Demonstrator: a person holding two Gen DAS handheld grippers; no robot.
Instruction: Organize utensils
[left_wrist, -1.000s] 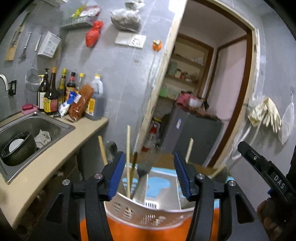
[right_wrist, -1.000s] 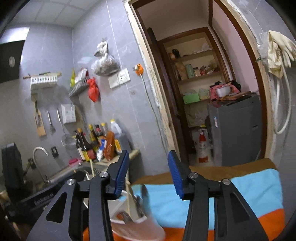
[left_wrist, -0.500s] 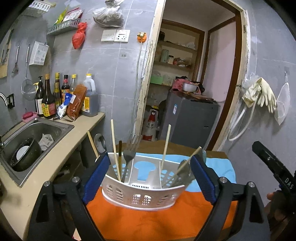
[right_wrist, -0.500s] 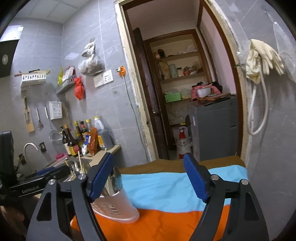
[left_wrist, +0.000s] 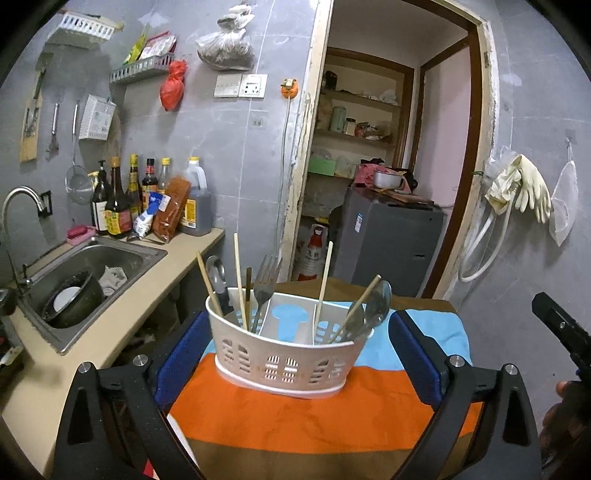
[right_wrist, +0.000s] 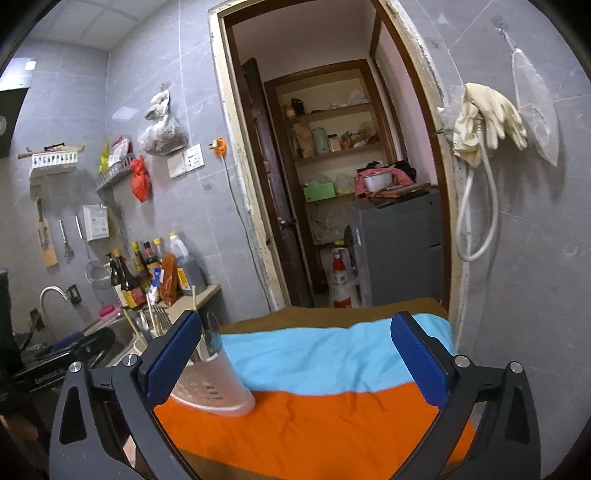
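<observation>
— Okay, left gripper (left_wrist: 295, 354)?
— Jaws spread wide, just been opening — the white utensil caddy (left_wrist: 288, 354) stands between the blue pads, neither one touching it.
— Where's the caddy?
— Upright on the striped cloth (left_wrist: 295, 413), on the orange band near the blue one. Fork (left_wrist: 265, 284), chopsticks (left_wrist: 240, 280) and a dark-handled spoon (left_wrist: 216, 275) in its left compartment; two spoons (left_wrist: 369, 314) and more sticks on the right.
— Right gripper (right_wrist: 295, 363)?
— Also released, jaws just been opening, nothing between them but cloth. Caddy sits beside its left pad, partly hidden behind it.
— Anything else?
— Sink (left_wrist: 110, 254) with a dark bowl on the left counter, bottles (left_wrist: 118, 206) behind it.
</observation>
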